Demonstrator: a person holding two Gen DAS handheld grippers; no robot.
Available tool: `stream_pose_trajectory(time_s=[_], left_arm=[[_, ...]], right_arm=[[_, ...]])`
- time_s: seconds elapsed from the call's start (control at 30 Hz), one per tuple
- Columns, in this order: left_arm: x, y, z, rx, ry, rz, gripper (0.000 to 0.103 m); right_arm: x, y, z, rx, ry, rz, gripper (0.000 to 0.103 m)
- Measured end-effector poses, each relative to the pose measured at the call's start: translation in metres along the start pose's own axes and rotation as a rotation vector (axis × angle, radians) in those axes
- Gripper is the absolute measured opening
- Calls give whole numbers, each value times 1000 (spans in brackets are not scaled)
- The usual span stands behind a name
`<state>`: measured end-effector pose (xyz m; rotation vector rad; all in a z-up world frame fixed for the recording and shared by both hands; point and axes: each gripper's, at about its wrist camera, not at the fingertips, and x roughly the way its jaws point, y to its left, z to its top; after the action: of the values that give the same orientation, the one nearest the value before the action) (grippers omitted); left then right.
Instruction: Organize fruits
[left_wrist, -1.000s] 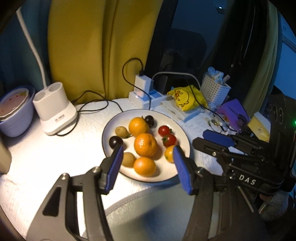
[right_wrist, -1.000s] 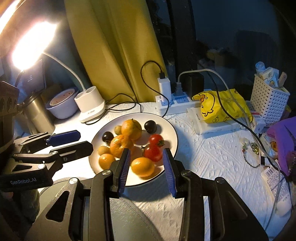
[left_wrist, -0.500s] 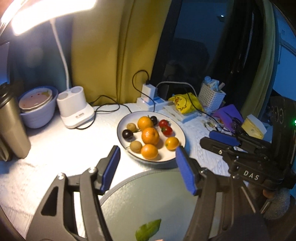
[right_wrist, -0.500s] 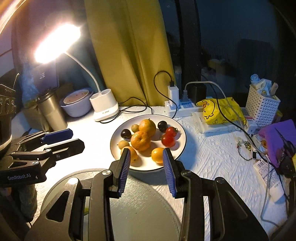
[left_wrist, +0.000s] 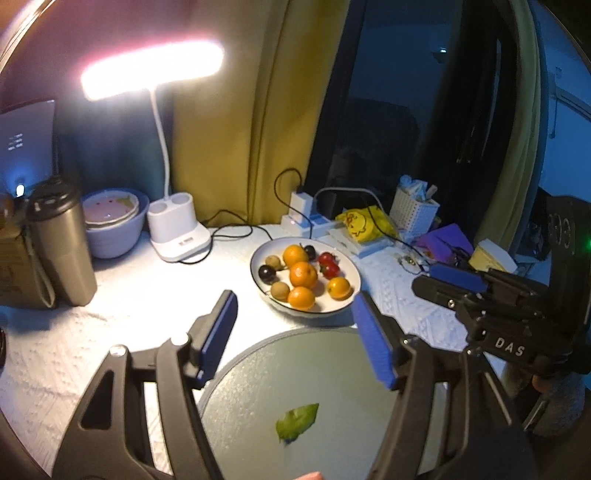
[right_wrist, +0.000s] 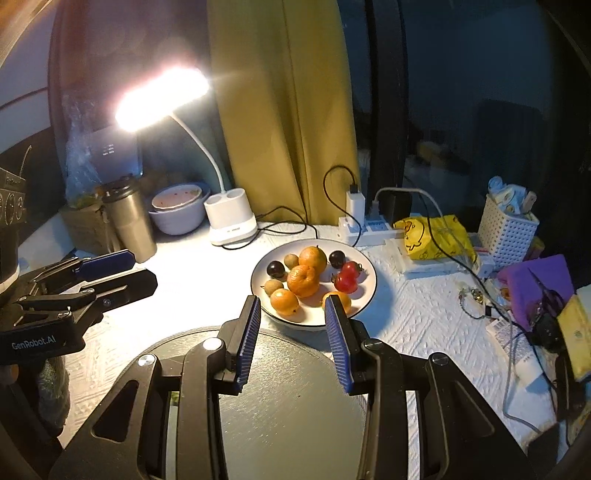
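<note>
A white plate (left_wrist: 352, 291) (right_wrist: 369, 291) holds several fruits: oranges (left_wrist: 303, 274) (right_wrist: 303, 280), red tomatoes (left_wrist: 330, 266) (right_wrist: 347, 278), dark plums (left_wrist: 266, 273) (right_wrist: 276, 268) and small brown fruits (left_wrist: 279, 290) (right_wrist: 273, 286). A grey round tray (left_wrist: 332, 373) (right_wrist: 295, 406) lies in front of the plate, with a green leaf (left_wrist: 297, 421) on it. My left gripper (left_wrist: 293, 332) is open and empty above the tray. My right gripper (right_wrist: 293, 325) is open and empty above the tray, short of the plate. Each gripper shows in the other's view (left_wrist: 458, 282) (right_wrist: 110, 269).
A lit desk lamp with white base (left_wrist: 179, 236) (right_wrist: 231, 219), a bowl (left_wrist: 110, 225) (right_wrist: 177, 210) and a steel tumbler (left_wrist: 62, 240) (right_wrist: 129, 218) stand at the left. A power strip with cables (right_wrist: 364, 221), yellow bag (right_wrist: 436, 232), white basket (right_wrist: 508, 232) and clutter lie at the right.
Both grippers have pulled back and up from the plate, which now looks smaller and farther. The lamp head and the leaf on the tray have come into view.
</note>
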<state>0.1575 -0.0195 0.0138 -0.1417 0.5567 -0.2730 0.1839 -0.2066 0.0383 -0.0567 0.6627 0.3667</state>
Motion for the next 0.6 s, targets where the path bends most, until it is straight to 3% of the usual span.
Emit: stream_pose_trajectory(time_s=[0.1,0.2,0.27,0.33,0.43,0.6], left_arm=[[-15,0,0,-4,-20,2,81],[-30,-2,0,4,-47,13,86],[-39,-4,0,10,-63,25,88],[-48,-6,1,16,-79,32,90],[-59,-11,2,29,-100,51,91],[-74,-22,4,56,-124,105,92]], right_arm=[[-14,6,1,-7,-19,-10,38],[-28,12,3,-11,-42,-21,39],[-38,14,5,-11,-60,-28,40],[-50,17,6,-10,-82,-36,52],[-66,21,9,-13,-114,-47,61],[-93,27,12,-26,-167,-60,63]])
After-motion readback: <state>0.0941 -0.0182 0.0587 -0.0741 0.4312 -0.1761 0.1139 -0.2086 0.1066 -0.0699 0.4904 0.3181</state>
